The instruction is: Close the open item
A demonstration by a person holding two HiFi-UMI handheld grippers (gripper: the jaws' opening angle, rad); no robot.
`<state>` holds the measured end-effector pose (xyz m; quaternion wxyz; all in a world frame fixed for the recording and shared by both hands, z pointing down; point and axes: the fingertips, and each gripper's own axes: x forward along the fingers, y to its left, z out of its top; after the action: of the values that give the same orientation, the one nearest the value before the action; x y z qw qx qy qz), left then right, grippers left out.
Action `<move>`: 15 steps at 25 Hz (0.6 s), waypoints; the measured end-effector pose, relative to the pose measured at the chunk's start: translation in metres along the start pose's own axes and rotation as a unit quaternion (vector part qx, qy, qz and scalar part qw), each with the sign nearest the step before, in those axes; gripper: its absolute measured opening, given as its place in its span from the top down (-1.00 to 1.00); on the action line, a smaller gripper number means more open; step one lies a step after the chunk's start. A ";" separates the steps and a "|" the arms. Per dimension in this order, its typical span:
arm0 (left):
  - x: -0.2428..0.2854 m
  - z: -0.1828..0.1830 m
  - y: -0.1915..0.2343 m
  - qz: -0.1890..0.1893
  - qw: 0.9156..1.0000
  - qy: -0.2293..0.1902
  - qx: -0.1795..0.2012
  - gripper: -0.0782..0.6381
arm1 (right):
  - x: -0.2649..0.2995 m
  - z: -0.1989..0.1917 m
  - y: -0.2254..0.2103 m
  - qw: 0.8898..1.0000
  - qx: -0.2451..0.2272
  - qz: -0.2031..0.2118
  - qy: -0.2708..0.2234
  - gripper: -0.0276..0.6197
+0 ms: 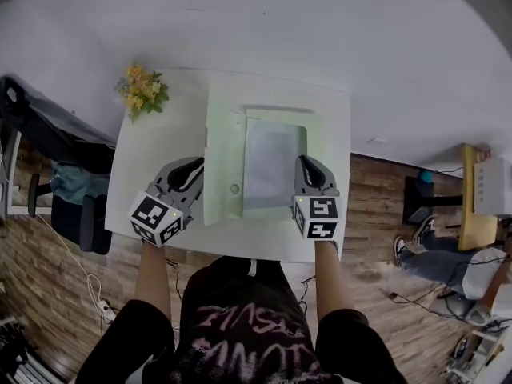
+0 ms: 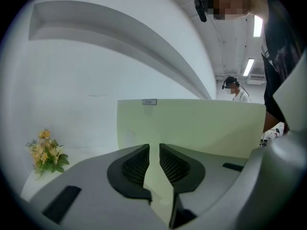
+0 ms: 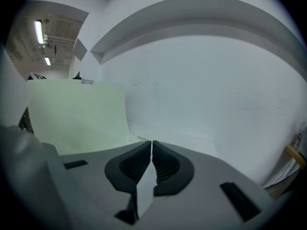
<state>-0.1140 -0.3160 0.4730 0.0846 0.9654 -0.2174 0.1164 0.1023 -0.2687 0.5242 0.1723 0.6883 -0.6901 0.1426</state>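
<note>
On the white table (image 1: 144, 158), right in front of the person, lies a pale green folder (image 1: 228, 118), open, with its long axis running away from them. A white sheet (image 1: 272, 162) lies inside. Flowers (image 1: 142, 89) sit at the far left corner, well apart.

L side: the left gripper (image 1: 190, 170) has its jaws nearly together, pinched on the left flap (image 2: 192, 123) by its near edge. That flap is raised and stands like a wall ahead of the jaws.

R side: the right gripper (image 1: 314, 173) is likewise almost closed on a thin pale edge. By colour it looks like the white sheet's right side, not green cover.

What matters next, I'd say: the fold runs near-to-far just beside the sheet, and the flap is left of it. Closing would mean swinging the flap rightward, over the sheet, toward the R gripper. The L gripper already has it, so it's the one to do the swing. The R one prob. needs to keep things flat or clear out of the way.
</note>
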 end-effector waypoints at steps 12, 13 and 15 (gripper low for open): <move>0.078 0.004 -0.081 -0.063 0.995 0.041 0.067 0.56 | -0.043 -0.039 -0.086 0.998 0.043 -0.044 -0.003 0.83; 0.085 0.004 -0.087 -0.066 0.994 0.041 0.073 0.56 | -0.047 -0.042 -0.091 0.998 0.048 -0.048 -0.003 0.83; 0.097 0.005 -0.098 -0.073 0.992 0.043 0.090 0.56 | -0.052 -0.049 -0.101 0.997 0.056 -0.054 -0.002 0.83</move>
<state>0.0153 -0.2688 0.4830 0.0149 0.9764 -0.1314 0.1708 0.2047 -0.2018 0.5416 0.1391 0.7331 -0.6436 0.1701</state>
